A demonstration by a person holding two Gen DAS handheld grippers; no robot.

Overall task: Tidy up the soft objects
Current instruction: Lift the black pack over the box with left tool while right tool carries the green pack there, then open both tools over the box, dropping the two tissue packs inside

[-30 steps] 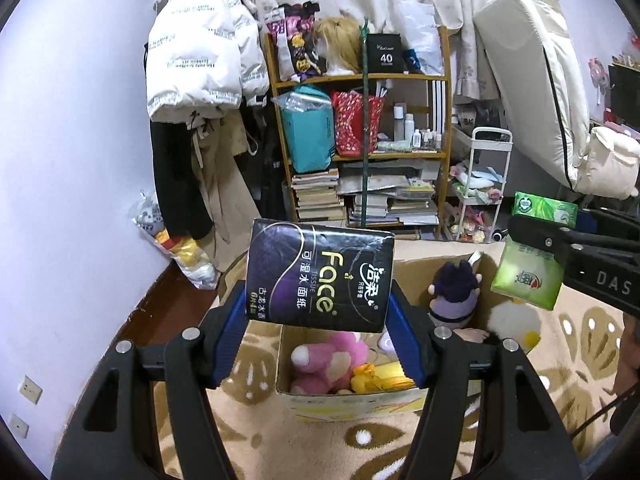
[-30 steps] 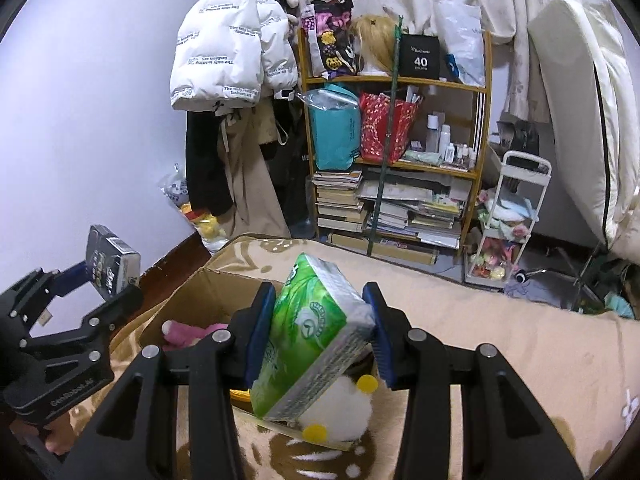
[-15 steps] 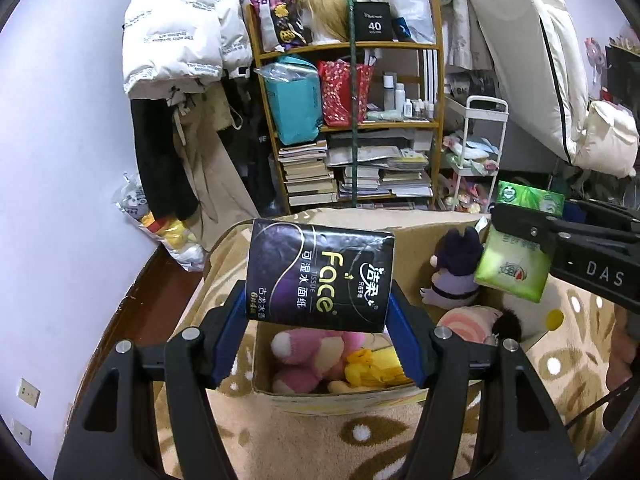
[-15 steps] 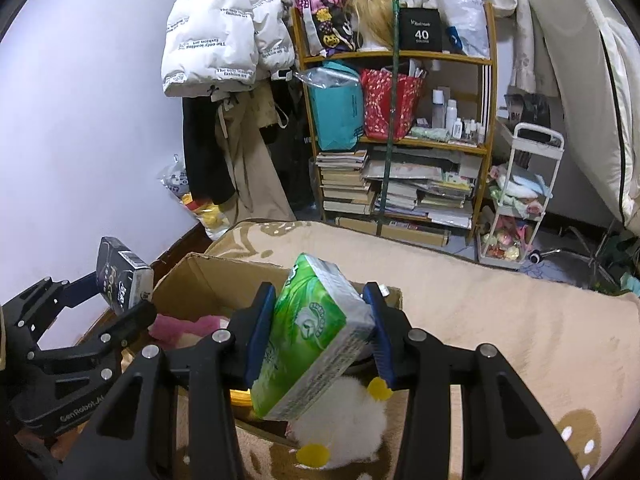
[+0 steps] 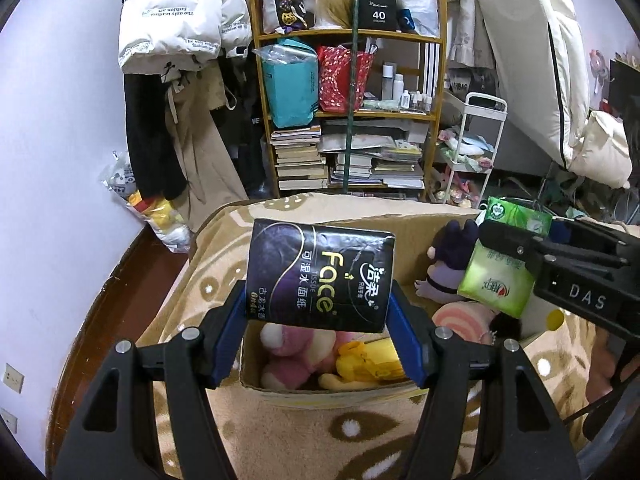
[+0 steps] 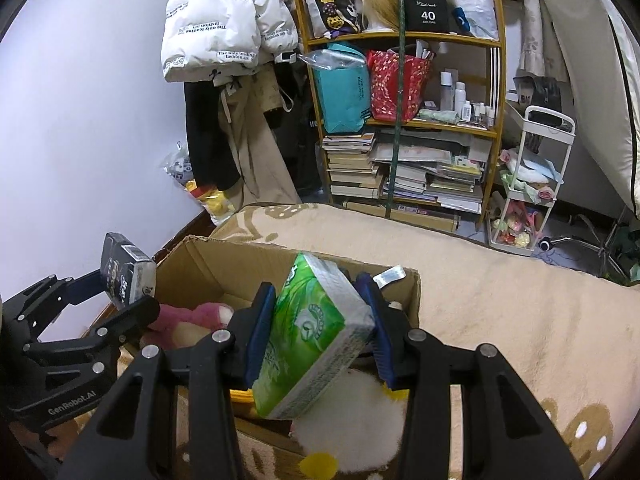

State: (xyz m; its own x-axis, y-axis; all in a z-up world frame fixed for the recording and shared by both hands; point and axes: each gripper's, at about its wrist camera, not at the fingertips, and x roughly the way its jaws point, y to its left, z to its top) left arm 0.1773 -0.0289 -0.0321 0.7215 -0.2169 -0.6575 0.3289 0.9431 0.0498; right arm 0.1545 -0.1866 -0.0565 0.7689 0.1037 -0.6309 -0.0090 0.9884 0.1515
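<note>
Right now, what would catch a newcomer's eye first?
A black tissue pack clamped in the left hand-held gripper, above an open cardboard box of plush toys. Beside it, the right hand-held gripper grips a green tissue pack. Behind stands a crammed bookshelf.

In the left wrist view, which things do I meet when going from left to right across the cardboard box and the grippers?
Black tissue pack in the left gripper → purple plush in the cardboard box → green tissue pack in the right gripper.

Two tissue packs, one cardboard box, several plush toys.
</note>
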